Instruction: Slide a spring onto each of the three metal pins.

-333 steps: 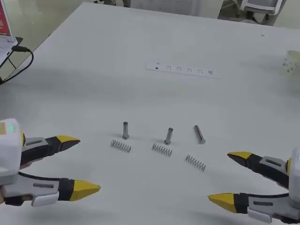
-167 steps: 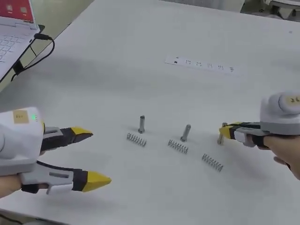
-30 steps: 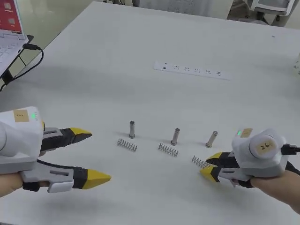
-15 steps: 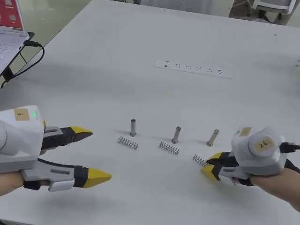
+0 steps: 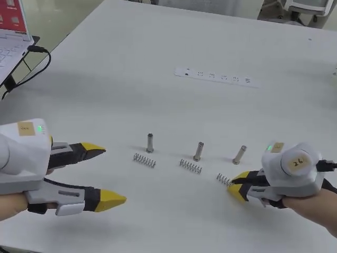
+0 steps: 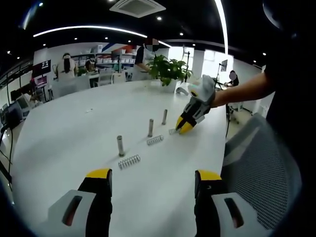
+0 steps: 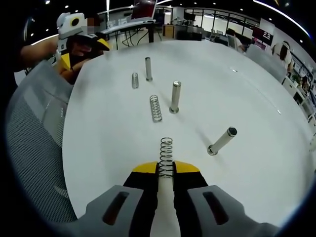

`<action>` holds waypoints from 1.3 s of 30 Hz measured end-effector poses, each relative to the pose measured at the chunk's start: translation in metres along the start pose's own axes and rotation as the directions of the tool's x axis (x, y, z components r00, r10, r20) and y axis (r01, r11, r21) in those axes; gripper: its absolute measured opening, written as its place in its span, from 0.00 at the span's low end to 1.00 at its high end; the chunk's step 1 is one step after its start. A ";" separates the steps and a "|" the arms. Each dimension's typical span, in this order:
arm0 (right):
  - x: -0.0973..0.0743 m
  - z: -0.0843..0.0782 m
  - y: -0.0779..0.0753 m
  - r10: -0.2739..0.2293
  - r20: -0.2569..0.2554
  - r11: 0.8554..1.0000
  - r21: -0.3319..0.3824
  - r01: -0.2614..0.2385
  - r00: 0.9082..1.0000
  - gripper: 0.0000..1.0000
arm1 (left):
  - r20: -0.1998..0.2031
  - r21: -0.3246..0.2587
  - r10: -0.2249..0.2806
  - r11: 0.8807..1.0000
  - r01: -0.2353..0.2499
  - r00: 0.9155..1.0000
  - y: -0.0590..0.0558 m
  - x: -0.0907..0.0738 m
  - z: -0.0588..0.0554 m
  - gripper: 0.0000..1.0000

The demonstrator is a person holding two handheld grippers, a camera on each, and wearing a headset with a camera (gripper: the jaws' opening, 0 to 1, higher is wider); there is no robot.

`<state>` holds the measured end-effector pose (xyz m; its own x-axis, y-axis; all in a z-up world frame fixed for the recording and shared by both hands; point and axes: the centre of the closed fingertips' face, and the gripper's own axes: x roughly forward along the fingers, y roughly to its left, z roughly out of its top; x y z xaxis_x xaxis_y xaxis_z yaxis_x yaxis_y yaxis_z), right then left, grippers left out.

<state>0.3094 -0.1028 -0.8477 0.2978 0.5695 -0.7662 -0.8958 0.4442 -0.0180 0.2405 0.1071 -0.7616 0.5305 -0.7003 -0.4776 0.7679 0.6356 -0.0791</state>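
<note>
Your right gripper [image 7: 166, 170] is closed on the near end of the spring [image 7: 166, 150], which lies on the table [image 7: 108, 138] near its pin [image 7: 222, 140]. I think you should next lift it and line it over the pin top. Your left gripper [image 5: 113, 175] is wide open.

This is an open office: a laptop [image 5: 10, 23] stands far left of the left gripper [image 5: 113, 175], a power strip [image 5: 216, 77] lies ahead on the white table [image 5: 131, 47], with desks [image 6: 106, 78] and a plant [image 6: 168, 70] beyond.

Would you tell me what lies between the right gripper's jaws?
One end of a spring sits in the right gripper; the rest juts out. Its gripped tip is covered.
</note>
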 end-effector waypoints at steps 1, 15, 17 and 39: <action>-0.001 0.000 0.000 0.000 0.001 1.000 0.005 0.000 1.000 0.08 | 0.000 0.001 -0.002 1.000 0.002 1.000 0.000 0.000 0.000 0.64; -0.025 0.034 0.020 0.034 0.110 0.999 -0.022 -0.032 0.993 0.08 | 0.004 0.035 -0.082 0.996 0.082 0.997 -0.023 0.021 0.015 0.62; -0.028 0.043 0.028 0.056 0.129 0.998 -0.049 -0.050 0.990 0.08 | 0.009 0.040 -0.103 0.994 0.103 0.995 -0.028 0.026 0.020 0.62; -0.035 0.077 0.070 0.174 0.150 0.946 -0.301 -0.123 0.973 0.08 | 0.068 0.053 -0.248 0.968 0.244 0.966 -0.057 0.077 0.052 0.52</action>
<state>0.2612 -0.0382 -0.7730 0.1834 0.7351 -0.6527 -0.9830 0.1419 -0.1165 0.2566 -0.0003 -0.7484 0.3471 -0.8563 -0.3824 0.8921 0.4273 -0.1472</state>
